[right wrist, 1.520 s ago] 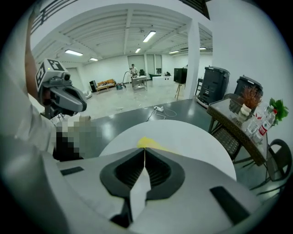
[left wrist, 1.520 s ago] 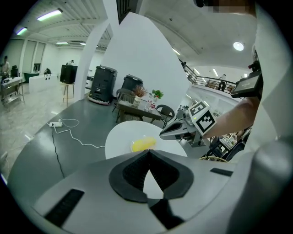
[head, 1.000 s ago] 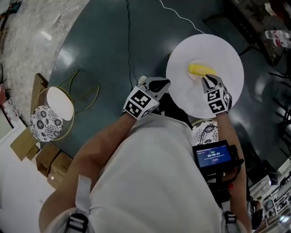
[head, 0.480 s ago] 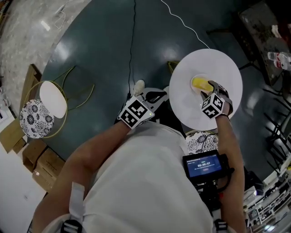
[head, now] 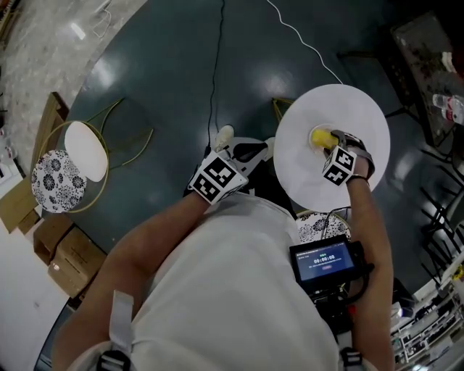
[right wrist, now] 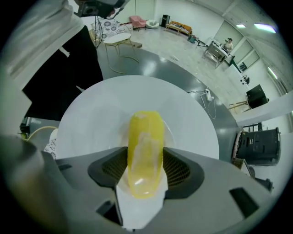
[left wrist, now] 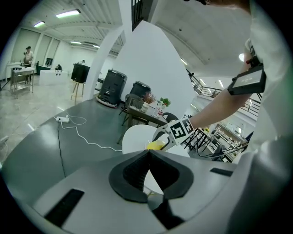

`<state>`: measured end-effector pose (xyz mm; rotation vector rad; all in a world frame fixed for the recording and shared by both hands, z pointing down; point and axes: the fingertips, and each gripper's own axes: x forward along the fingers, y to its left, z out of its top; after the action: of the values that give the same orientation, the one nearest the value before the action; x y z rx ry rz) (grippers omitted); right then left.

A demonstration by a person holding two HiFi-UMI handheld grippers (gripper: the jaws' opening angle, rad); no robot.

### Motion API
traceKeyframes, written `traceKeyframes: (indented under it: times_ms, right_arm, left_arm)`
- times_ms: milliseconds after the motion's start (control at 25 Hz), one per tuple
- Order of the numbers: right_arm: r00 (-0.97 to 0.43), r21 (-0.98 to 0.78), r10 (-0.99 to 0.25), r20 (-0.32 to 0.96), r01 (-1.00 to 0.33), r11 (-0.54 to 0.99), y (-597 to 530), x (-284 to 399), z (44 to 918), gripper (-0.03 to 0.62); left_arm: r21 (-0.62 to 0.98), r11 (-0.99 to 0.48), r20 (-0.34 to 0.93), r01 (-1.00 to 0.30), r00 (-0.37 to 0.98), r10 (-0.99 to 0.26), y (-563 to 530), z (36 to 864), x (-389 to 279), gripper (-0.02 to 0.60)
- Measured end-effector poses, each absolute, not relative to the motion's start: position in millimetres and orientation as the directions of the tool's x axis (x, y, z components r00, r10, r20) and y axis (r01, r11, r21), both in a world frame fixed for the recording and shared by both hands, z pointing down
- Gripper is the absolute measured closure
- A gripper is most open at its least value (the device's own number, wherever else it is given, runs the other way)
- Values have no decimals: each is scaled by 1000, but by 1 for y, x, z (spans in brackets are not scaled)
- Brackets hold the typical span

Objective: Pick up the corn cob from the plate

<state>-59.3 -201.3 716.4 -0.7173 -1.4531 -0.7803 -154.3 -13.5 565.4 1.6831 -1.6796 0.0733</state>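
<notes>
The one thing you can read is the screen (head: 326,261) strapped to your right forearm, just below the round white desk (head: 297,163): its timer seems to show 00:00:08; the smaller lines are illegible.

Ceiling strips (left wrist: 68,13) glare off dim floor (head: 159,87); gripper views bulge (edges perhaps vignetted).

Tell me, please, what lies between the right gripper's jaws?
The corn cob, lying on the white plate; the right gripper has just been opening its jaws and straddles it, as the right gripper view shows.
</notes>
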Motion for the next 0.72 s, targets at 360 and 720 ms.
traceKeyframes:
  times_ms: [360,720]
  right_arm:
    - [-7,9,-5,1000,821,571,-199,-59,720,356]
    - [-25,16,7,1000,815,579,-193,-61,712,356]
  left_arm:
    - [458,144,529,-877,139,-837,-13,569,-156,574]
    - [457,139,526,-879,140,-839,-15,566,-156,574]
